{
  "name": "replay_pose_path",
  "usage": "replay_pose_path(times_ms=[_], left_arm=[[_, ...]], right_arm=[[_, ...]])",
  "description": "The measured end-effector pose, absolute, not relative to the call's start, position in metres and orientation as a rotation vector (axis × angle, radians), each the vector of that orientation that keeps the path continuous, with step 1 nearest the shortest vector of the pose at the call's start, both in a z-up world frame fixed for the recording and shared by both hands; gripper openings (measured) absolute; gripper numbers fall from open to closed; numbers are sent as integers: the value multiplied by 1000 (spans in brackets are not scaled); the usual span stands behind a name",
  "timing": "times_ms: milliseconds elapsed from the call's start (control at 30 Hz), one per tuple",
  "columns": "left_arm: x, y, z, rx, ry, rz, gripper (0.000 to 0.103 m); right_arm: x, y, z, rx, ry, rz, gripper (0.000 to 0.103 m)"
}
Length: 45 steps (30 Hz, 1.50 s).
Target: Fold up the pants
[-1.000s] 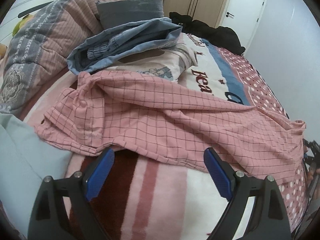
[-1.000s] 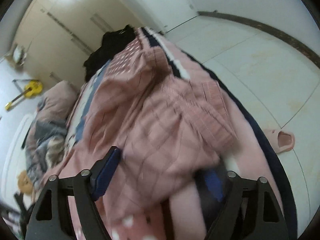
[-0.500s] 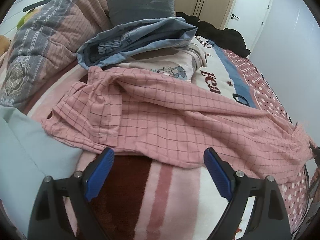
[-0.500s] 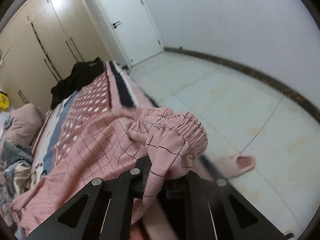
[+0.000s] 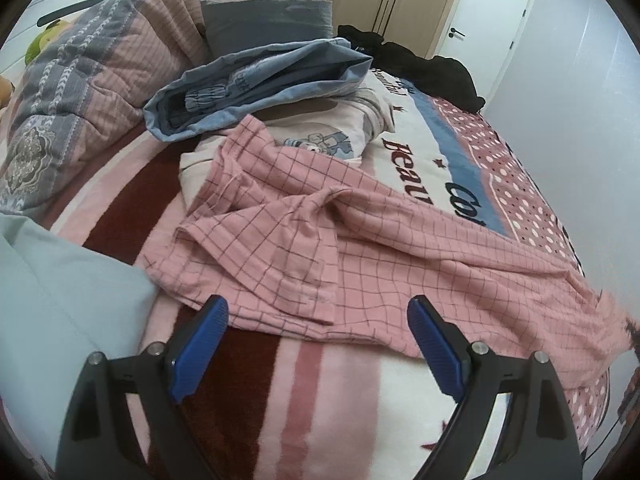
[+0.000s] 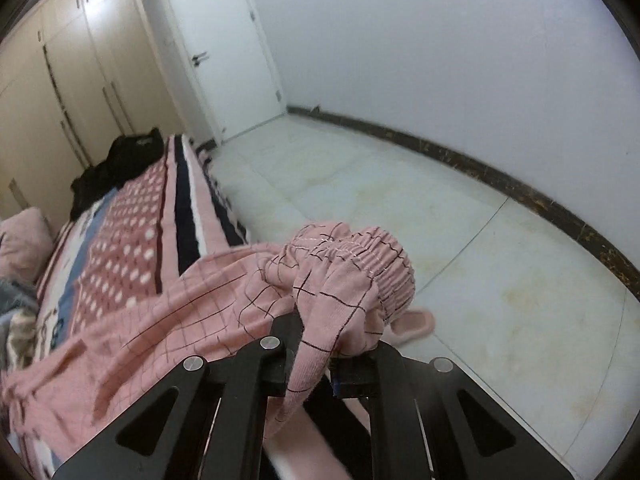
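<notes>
Pink checked pants lie stretched across the bed, leg ends at the left, the rest running right toward the bed's edge. My left gripper is open and empty, its blue pads just in front of the near hem of the pants. My right gripper is shut on the elastic waistband of the pants and holds it bunched up at the bed's right edge, with the fabric trailing back over the bed.
A blue garment, a cream printed garment and a grey pillow lie behind the pants. A quilt is piled at the left, black clothes at the far end. A pink slipper lies on the floor.
The right gripper closed on the waistband and pulled it right to the bed's edge. The pants slid right and stretched out. The left gripper stayed open near the hem.
</notes>
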<state>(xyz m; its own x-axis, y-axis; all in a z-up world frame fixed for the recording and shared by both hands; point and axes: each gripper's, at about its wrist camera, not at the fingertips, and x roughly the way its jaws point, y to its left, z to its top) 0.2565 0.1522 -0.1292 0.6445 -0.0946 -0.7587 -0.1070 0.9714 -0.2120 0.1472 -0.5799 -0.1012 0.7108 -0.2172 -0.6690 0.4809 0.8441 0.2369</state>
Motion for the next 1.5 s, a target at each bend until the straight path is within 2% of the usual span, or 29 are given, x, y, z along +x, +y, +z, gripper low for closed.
replay_pose_path(times_ms=[67, 133, 200, 400, 633, 700, 733, 800, 867, 1167, 1333, 1433, 1500], left_arm=[[260, 149, -130, -257, 877, 3, 89], [264, 146, -131, -243, 886, 14, 89], [264, 145, -130, -228, 888, 17, 89], [265, 152, -130, -241, 889, 20, 89], [298, 136, -157, -15, 989, 120, 87], [307, 135, -166, 25, 1015, 153, 74], [312, 136, -171, 44, 1033, 176, 63], [319, 140, -173, 43, 1042, 197, 53], [322, 141, -165, 78, 1027, 248, 6], [357, 172, -121, 60, 921, 392, 5], [398, 179, -119, 68, 922, 412, 6], [418, 179, -119, 43, 930, 405, 10], [423, 178, -118, 58, 941, 423, 35]], right_arm=[[142, -581, -107, 419, 718, -334, 8], [133, -575, -106, 400, 721, -313, 23], [122, -564, -98, 346, 715, -300, 49], [85, -506, -57, 154, 656, -265, 58], [93, -448, -36, 142, 623, -54, 58], [101, -435, -37, 148, 630, -13, 58], [104, -432, -39, 153, 634, 6, 58], [108, -426, -44, 164, 642, 33, 58], [111, -422, -49, 169, 645, 46, 58], [124, -434, -64, 219, 654, 60, 58], [126, -441, -66, 223, 665, 56, 58], [127, -444, -65, 210, 670, 44, 58], [127, -445, -66, 199, 677, 38, 58]])
